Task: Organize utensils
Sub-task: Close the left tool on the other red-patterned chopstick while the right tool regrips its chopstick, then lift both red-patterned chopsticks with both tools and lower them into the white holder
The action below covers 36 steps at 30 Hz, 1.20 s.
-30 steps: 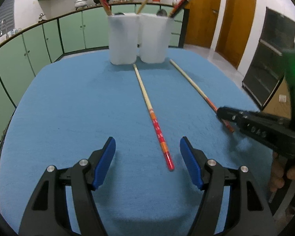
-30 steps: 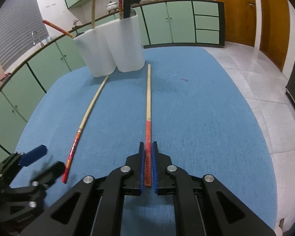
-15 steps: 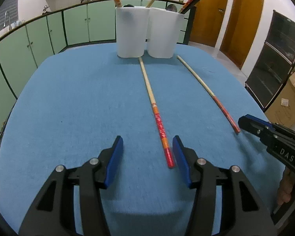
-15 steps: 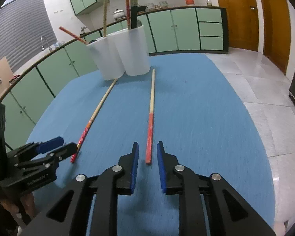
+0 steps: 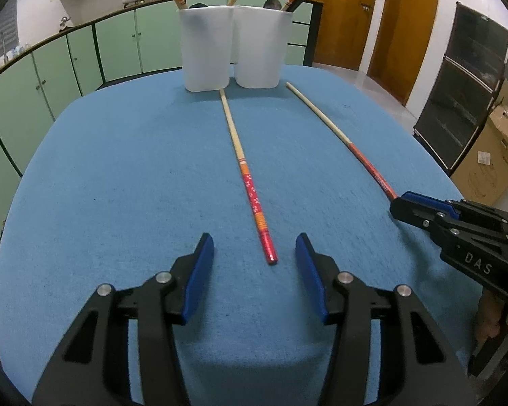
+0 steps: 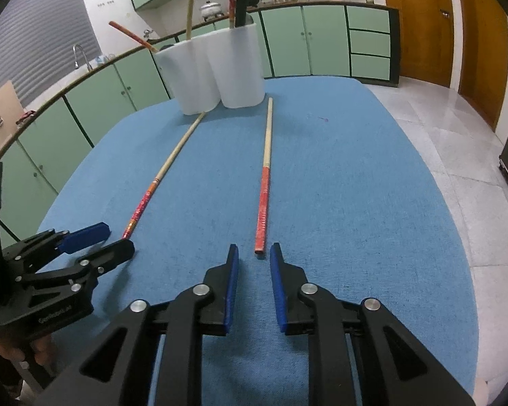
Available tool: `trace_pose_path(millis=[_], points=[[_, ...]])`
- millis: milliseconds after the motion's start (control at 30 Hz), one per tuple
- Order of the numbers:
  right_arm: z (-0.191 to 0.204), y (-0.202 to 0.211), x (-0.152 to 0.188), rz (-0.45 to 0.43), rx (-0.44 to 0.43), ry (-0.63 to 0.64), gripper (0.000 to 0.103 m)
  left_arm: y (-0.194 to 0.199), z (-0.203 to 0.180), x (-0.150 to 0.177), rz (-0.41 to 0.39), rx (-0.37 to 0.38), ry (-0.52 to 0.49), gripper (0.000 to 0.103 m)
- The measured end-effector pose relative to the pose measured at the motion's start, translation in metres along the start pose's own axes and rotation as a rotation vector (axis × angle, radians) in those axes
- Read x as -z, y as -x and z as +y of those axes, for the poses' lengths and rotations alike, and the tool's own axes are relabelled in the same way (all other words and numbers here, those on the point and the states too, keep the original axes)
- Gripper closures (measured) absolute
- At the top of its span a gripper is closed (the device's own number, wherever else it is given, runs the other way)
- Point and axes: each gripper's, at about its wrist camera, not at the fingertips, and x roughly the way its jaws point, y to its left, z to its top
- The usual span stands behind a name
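Two long chopsticks lie on the blue table mat. The left chopstick has a red patterned handle; its end lies just ahead of my open left gripper. The right chopstick has a plain red handle; its end lies just ahead of my open, empty right gripper. Two white holder cups stand side by side at the far end, with several chopsticks in them.
The blue mat covers the whole table, whose edges drop off on all sides. Green cabinets line the back wall. A cardboard box and a dark rack stand on the floor to the right.
My right gripper has opened and let go of the right chopstick, then drawn back from it. My left gripper has narrowed a little, and both views have drawn back.
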Motion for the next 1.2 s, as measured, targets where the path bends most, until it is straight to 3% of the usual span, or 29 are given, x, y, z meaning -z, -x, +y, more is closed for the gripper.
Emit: trace_pose_path(millis=[300,733,867,967,1200], points=[[0.005,-0.002,-0.001,0.003,0.023,0.013,0.085,0.001,0.004,0.0,-0.002,0.019,0.024,0.063],[0.005,-0.007,-0.004,0.017,0.033,0.01,0.086,-0.001,-0.007,0.0,0.003,0.032,-0.022,0.094],[0.01,-0.01,-0.006,0.024,0.068,0.03,0.087,-0.001,-0.009,0.0,0.005,0.015,-0.028,0.095],[0.011,-0.01,-0.007,0.025,0.085,0.039,0.097,-0.001,-0.009,0.0,0.005,0.011,-0.026,0.096],[0.01,0.0,-0.008,0.019,0.079,0.053,0.097,0.006,-0.01,-0.006,0.013,0.008,-0.018,0.098]])
